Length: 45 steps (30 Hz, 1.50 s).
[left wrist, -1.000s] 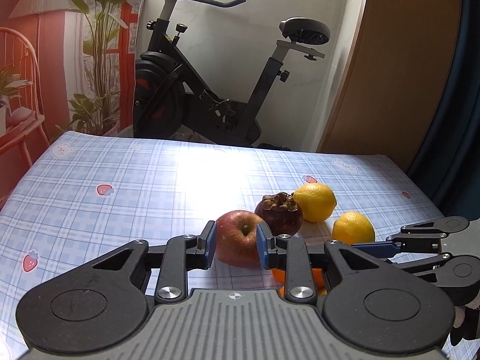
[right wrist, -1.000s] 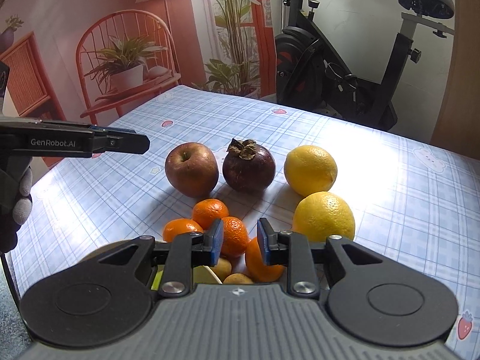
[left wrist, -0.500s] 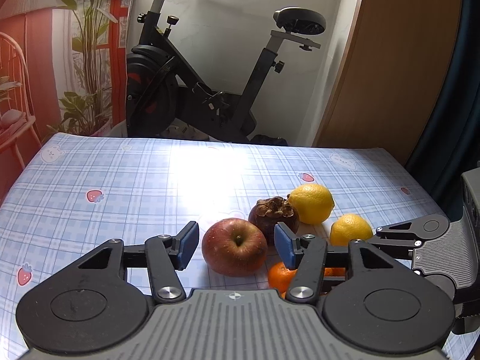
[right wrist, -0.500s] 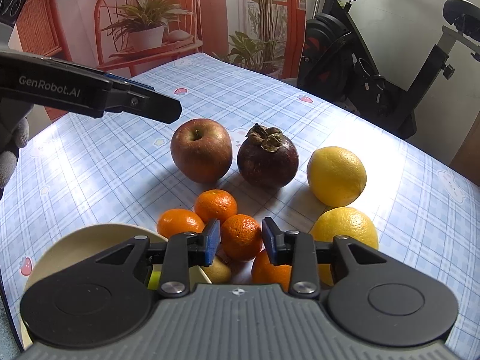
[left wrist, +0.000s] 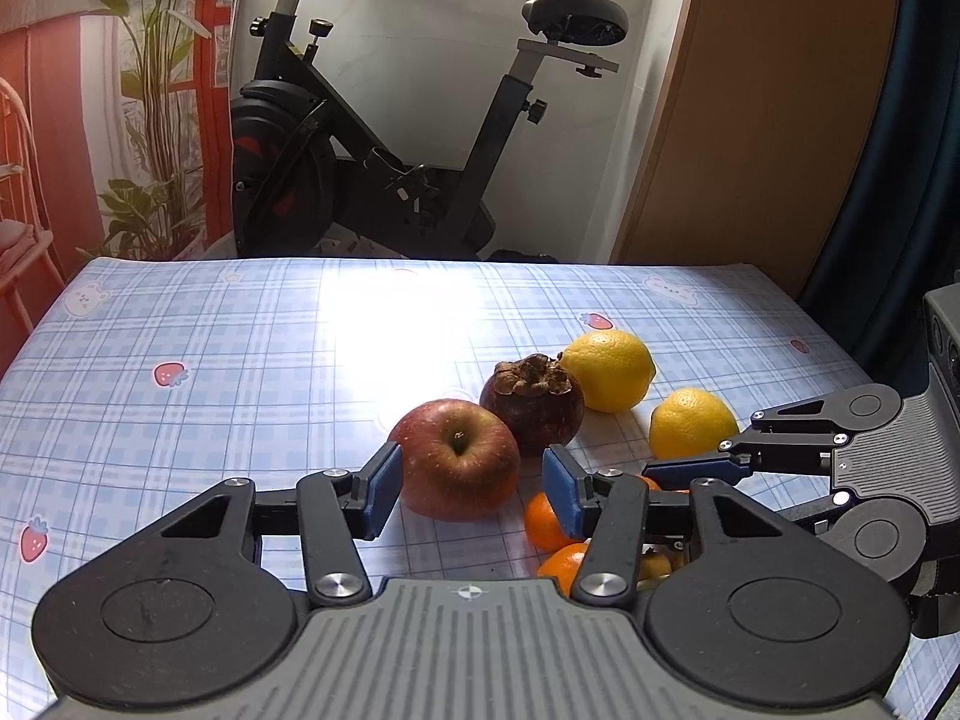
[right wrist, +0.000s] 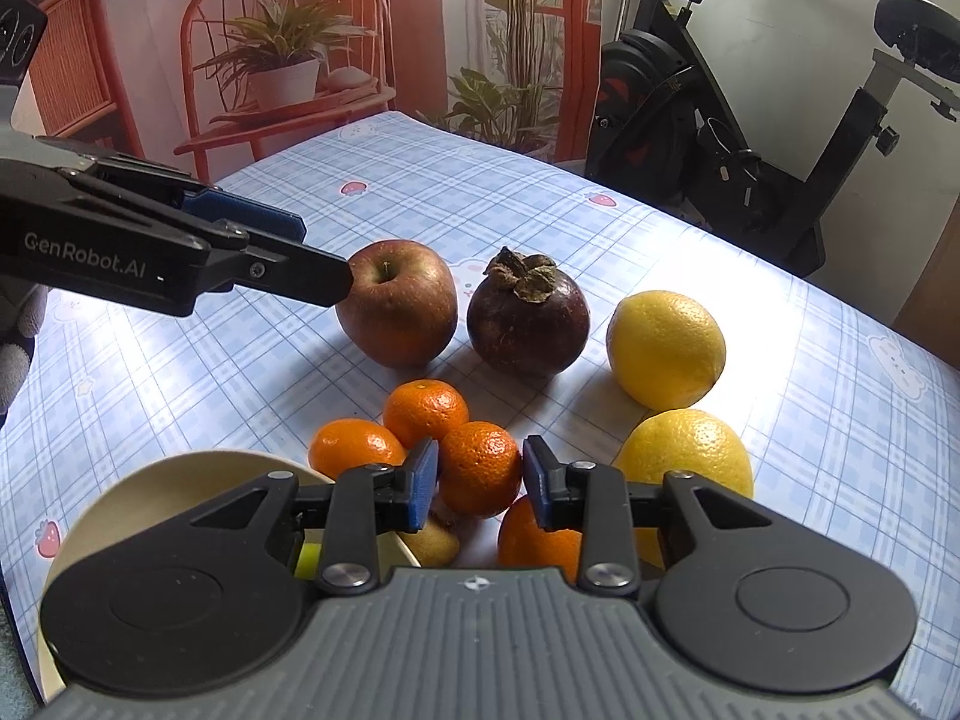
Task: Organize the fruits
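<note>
A red apple [left wrist: 459,465] [right wrist: 397,303] sits on the plaid tablecloth. My left gripper [left wrist: 471,489] is open, its blue pads on either side of the apple, the left pad close to it. A dark mangosteen [left wrist: 533,408] [right wrist: 528,313] and two lemons [right wrist: 665,348] [right wrist: 687,450] lie beside it. Several mandarins [right wrist: 425,411] cluster in front. My right gripper [right wrist: 479,477] is open around one mandarin [right wrist: 480,468], not gripping it. The left gripper's side shows in the right wrist view [right wrist: 180,258].
A beige bowl [right wrist: 150,486] sits at the near left, with a small green fruit [right wrist: 309,558] and a brownish one [right wrist: 432,543] by it. An exercise bike [left wrist: 384,138] stands past the table's far edge. A red chair with plants [right wrist: 282,72] is at the left.
My left gripper has opened from a narrow gap and moved forward around the apple. My right gripper has opened a little and come down closer over the mandarins.
</note>
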Each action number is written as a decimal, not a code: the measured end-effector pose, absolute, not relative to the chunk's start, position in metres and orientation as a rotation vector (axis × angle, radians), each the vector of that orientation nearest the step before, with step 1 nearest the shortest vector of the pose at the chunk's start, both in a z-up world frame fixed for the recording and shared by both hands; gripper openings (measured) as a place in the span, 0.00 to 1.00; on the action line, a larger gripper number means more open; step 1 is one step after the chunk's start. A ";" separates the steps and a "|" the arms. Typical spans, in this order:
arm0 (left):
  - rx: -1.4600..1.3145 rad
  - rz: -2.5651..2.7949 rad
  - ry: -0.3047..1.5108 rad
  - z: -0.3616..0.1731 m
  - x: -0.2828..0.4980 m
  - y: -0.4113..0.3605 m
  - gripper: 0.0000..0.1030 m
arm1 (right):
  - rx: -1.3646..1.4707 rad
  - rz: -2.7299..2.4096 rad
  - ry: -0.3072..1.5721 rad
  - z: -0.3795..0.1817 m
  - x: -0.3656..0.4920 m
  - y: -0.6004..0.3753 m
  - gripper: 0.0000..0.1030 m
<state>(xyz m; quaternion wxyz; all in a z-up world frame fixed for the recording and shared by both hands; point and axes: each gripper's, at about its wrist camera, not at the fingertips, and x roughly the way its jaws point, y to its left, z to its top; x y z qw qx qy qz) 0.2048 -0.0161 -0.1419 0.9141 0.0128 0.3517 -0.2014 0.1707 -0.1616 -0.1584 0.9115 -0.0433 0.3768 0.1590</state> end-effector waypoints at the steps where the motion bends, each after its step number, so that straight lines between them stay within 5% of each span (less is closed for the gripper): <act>1: 0.026 -0.417 0.725 -0.142 0.205 -0.017 0.52 | -0.077 0.323 0.762 -0.156 0.168 -0.164 0.33; 7: 0.027 -0.457 0.749 -0.147 0.205 -0.028 0.42 | 0.010 0.260 0.680 -0.141 0.147 -0.182 0.33; 45: 0.087 -0.399 0.861 -0.184 0.215 -0.084 0.37 | 0.220 0.129 0.595 -0.131 0.095 -0.238 0.33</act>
